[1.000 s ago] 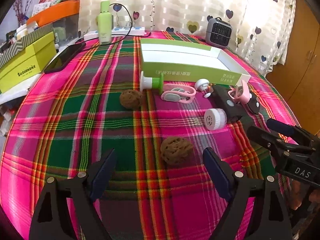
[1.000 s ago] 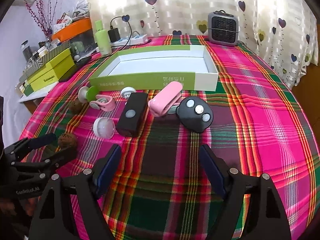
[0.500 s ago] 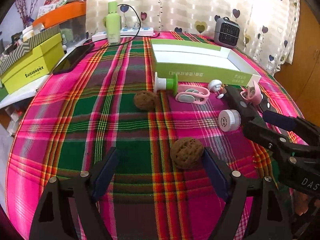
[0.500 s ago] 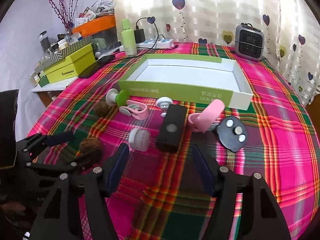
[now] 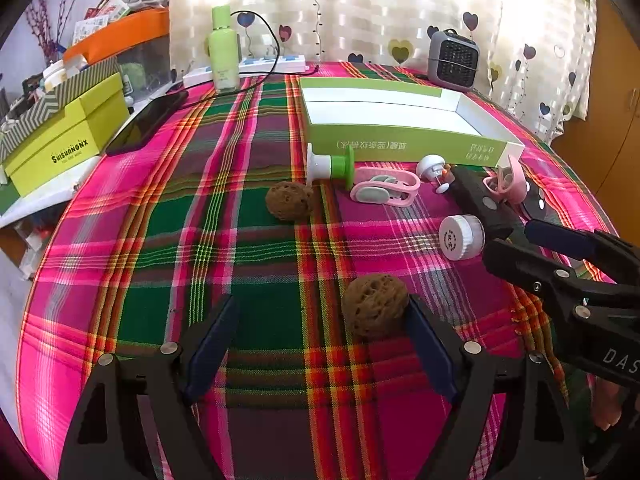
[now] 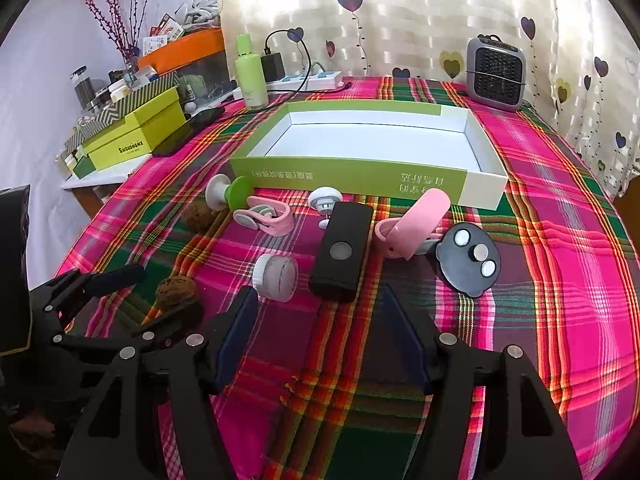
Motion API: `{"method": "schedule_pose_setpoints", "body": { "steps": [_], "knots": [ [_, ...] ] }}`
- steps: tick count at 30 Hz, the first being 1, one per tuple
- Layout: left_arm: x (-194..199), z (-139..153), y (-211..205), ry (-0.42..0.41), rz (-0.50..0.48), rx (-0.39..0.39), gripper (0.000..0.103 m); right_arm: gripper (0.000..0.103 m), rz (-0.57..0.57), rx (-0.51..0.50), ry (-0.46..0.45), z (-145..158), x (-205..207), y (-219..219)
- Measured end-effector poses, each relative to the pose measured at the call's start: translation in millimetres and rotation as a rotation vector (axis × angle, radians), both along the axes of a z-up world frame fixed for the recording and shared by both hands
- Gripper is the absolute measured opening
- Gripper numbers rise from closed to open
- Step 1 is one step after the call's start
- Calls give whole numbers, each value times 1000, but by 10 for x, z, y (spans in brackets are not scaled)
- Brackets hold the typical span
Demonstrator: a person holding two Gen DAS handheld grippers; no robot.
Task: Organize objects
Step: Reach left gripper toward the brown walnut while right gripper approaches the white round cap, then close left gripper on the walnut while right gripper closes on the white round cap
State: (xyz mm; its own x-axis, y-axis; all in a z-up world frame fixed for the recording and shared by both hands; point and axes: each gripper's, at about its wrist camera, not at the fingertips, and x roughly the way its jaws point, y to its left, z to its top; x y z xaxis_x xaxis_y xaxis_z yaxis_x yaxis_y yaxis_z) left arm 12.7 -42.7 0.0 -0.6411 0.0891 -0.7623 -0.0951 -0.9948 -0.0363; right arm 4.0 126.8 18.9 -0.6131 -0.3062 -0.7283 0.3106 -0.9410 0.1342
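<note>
A: Left edge first; what is seen?
B: A yellow-green shoebox (image 6: 136,136) is set off the plaid tablecloth (image 5: 160,240); a dark phone (image 5: 146,124) is laid beside it; a green bottle (image 5: 224,56) is stood at the back.

A: Left gripper (image 5: 320,328)?
B: Jaws are spread; a brown walnut (image 5: 374,308) is sat between them, right up against the right-hand finger (image 5: 428,348); whether it is actually touched cannot be told; not pinched.

A: Middle?
B: A second walnut (image 5: 289,201) is laid well apart from the first; a green-and-white spool (image 5: 332,166) and a pink clip (image 5: 386,192) are placed just before the open green box (image 6: 352,176); the box is seen with nothing inside.

A: Right gripper (image 6: 316,336)?
B: Jaws are held apart, nothing between the pads; a white round jar (image 6: 276,276) and a black rectangular device (image 6: 342,252) are laid just ahead; a pink clamp (image 6: 416,224) and a black three-button disc (image 6: 472,264) are found further right.
</note>
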Motion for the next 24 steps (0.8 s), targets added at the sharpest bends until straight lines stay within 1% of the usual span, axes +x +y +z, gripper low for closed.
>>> {"method": "schedule_pose_setpoints", "body": {
  "steps": [5,7,9,10,11,13,17,19,24],
  "knots": [
    [-6,-2,-16,4,-4,8,83,66,22,3,9,3,-4,-59],
    [-10,1,-30,6,-2,8,79,66,29,2,15,9,-9,-84],
    [-8,11,-59,10,3,15,72,66,36,-2,14,5,-25,-106],
    [-9,12,-70,10,4,20,72,65,39,-4,14,4,-34,-123],
    [-10,13,-81,11,4,25,71,65,42,-4,15,4,-40,-134],
    [-10,17,-96,13,4,33,71,57,51,-7,16,4,-49,-157],
    [-7,18,-90,16,1,32,70,56,67,-13,2,-22,-93,-196],
    [-12,18,-89,17,1,31,68,52,70,-24,-14,-43,-123,-199],
    [-15,26,-88,17,0,32,63,51,72,-21,-30,-66,-164,-227]
  ]
}}
